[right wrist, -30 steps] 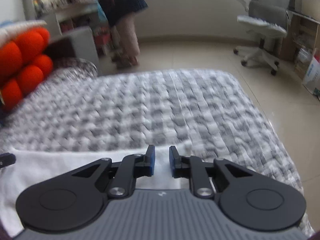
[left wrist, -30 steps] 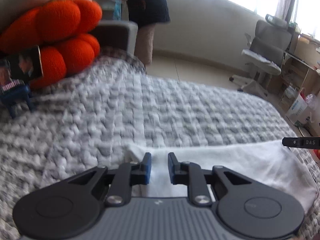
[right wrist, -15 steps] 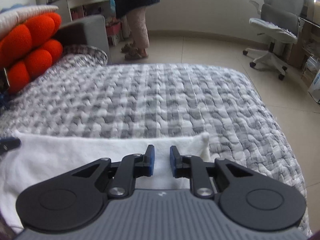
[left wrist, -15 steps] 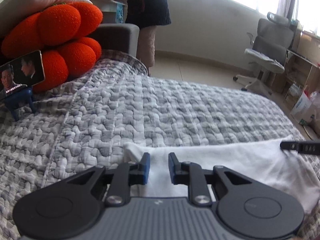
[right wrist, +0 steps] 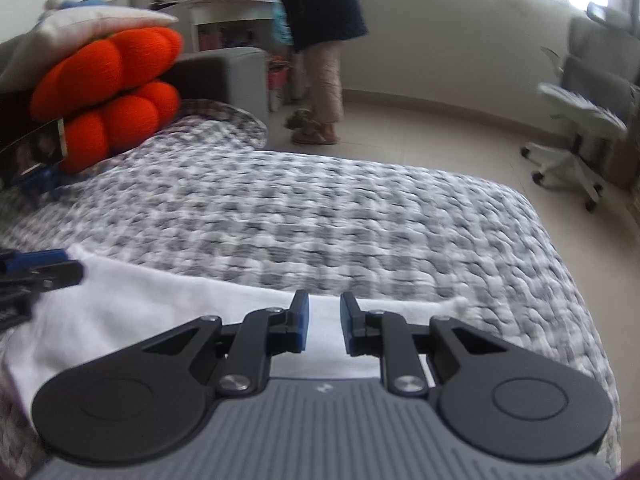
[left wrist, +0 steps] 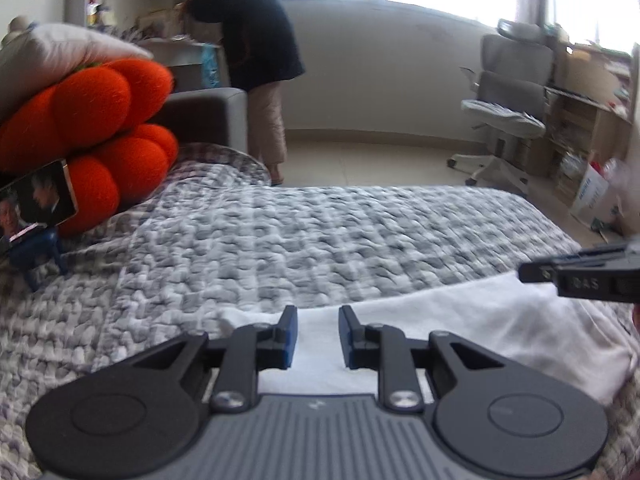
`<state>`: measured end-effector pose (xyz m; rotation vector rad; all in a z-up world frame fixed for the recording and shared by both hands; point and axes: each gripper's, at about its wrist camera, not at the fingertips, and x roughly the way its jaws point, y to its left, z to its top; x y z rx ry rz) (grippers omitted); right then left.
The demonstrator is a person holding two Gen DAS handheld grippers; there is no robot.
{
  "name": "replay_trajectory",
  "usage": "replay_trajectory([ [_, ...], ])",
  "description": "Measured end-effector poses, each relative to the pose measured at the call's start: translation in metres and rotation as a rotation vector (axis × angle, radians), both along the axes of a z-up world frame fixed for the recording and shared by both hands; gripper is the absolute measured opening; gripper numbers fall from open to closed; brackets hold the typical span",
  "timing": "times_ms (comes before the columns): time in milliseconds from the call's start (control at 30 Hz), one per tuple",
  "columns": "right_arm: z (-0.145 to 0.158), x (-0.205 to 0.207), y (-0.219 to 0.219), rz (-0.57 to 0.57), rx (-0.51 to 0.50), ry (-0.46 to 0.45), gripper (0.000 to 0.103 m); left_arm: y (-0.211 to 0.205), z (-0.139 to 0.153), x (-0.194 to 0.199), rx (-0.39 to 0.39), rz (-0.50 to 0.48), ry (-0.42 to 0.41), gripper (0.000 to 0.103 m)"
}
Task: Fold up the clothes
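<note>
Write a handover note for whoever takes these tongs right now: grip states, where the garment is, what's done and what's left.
Left tongs: narrowly open over the white garment, near its left end, pads not pressing cloth.
Right tongs: likewise, near its right end.
Garment: a flat white band across the near edge of the grey quilt.
Done: looks laid out, possibly folded once.
Left: probably re-grip both ends, then fold again.

**Both grippers tilted down, fingers slightly apart**

The left gripper [left wrist: 318,336] and right gripper [right wrist: 324,326] point forward and downward, side by side. Each pair of blue-padded fingers [left wrist: 289,340] stands narrowly parted, the pads not meeting.
</note>
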<state>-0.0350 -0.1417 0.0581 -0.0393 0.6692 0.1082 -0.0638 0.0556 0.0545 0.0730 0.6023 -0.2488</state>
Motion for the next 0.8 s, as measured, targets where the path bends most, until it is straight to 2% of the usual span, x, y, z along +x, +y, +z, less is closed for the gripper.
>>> replay_trajectory([
  [133, -0.005, 0.001, 0.01, 0.025, -0.02, 0.01, 0.022, -0.012, -0.01, 0.001, 0.03, -0.03, 0.034, 0.024],
  [267, -0.001, -0.002, 0.007, 0.026, 0.007, -0.004, 0.022, -0.017, -0.011, -0.002, 0.037, -0.043, 0.025, 0.024],
  [433, -0.007, -0.009, 0.007, 0.035, 0.004, 0.027, 0.022, -0.024, -0.007, 0.001, 0.086, -0.037, -0.018, 0.024],
  [667, -0.011, -0.02, 0.014, 0.083, -0.01, 0.034, 0.022, -0.056, 0.003, 0.02, 0.057, -0.1, -0.029, 0.025],
  [800, -0.01, -0.024, 0.01, 0.082, 0.001, 0.035, 0.022, -0.072, -0.004, 0.036, 0.076, -0.1, 0.0, 0.025],
])
